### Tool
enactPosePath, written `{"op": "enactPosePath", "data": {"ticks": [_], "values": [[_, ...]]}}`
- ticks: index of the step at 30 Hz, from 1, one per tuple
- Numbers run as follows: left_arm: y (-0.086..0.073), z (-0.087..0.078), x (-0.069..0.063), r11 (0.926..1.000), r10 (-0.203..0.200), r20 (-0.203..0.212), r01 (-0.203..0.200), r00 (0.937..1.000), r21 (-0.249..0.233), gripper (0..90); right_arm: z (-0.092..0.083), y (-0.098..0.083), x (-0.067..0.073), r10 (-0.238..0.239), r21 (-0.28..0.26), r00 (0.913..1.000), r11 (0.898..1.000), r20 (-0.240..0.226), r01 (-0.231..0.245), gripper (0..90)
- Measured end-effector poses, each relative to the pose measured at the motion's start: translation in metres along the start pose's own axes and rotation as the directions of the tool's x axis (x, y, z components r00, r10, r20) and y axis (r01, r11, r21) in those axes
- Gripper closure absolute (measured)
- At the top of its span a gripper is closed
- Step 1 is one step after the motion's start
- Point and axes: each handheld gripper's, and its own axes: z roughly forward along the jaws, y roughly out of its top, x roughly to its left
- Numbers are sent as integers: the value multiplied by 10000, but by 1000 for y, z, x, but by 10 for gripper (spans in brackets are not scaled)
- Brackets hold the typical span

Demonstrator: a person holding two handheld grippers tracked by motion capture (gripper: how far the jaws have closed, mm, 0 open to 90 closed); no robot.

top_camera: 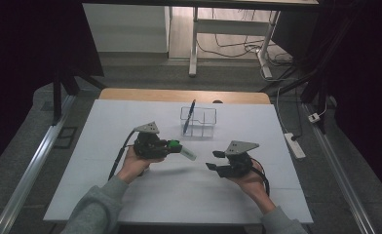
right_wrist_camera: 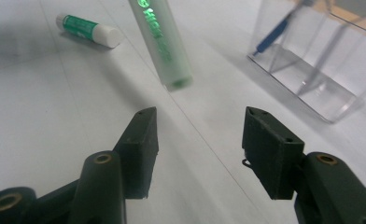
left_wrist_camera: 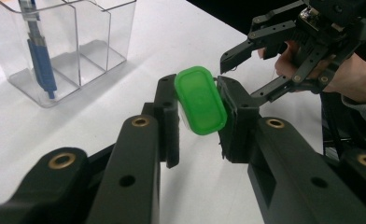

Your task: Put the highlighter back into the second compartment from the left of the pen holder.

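Left gripper [left_wrist_camera: 197, 114] clamps my green highlighter [left_wrist_camera: 200, 100] near clear organizer [left_wrist_camera: 109, 28]; right gripper [right_wrist_camera: 197, 135] jaws apart, empty, beside highlighter tip.

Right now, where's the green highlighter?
The green highlighter is clamped in the left gripper, left of centre in the high view, held above the white table just in front of the clear organizer.
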Motion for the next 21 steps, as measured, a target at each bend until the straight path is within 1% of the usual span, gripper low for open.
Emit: {"op": "enactPosePath", "data": {"ticks": [2,9,12,15,17,19,20,21], "values": [[0,-1,0,10000,26,-76,-26,10000,-32,706,-4,-4,-3,183,-25,9998,9998,37,-183,434],[4,-7,1,9999,153,-254,-155,9996,-73,707,-13,-15,-10,553,111,9980,9984,289,-557,409],[9,-11,3,9996,147,-290,-154,9995,-232,706,-17,-19,-12,617,183,9969,9979,497,-627,402],[16,-13,3,9993,220,-396,-233,9990,-304,706,-21,-23,-13,750,158,9961,9970,463,-758,394],[20,-14,3,9991,314,-451,-326,9985,-270,706,-24,-25,-15,761,172,9958,9969,517,-771,391],[25,-12,2,9990,319,-506,-335,9982,-312,706,-27,-27,-16,829,192,9950,9963,555,-840,389],[26,-12,3,9990,325,-512,-341,9982,-305,706,-28,-29,-17,800,203,9943,9965,705,-816,388],[29,-11,3,9989,368,-534,-383,9979,-259,706,-29,-30,-17,835,166,9945,9963,628,-846,386]]}}
